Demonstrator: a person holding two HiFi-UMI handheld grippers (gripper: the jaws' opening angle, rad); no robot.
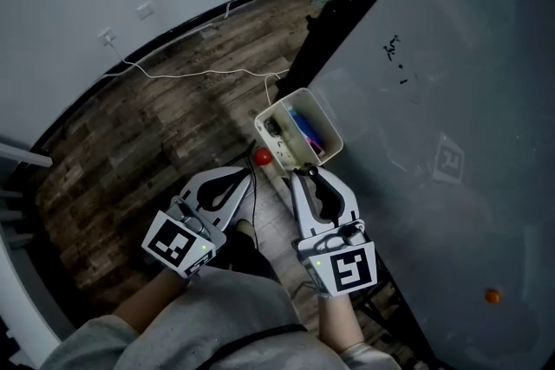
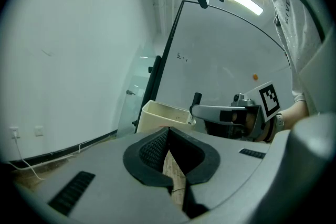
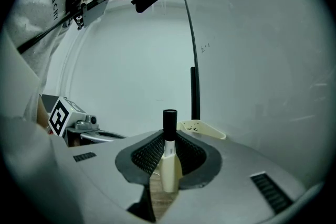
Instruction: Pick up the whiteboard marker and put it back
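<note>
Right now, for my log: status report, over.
Right gripper shut on whiteboard marker. Left gripper shut, empty. Box just ahead of right fingers, path looks open.

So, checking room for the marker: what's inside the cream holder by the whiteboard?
Inside the cream holder, a blue item and a darker one beside it show; the bottom under them is hidden.
</note>
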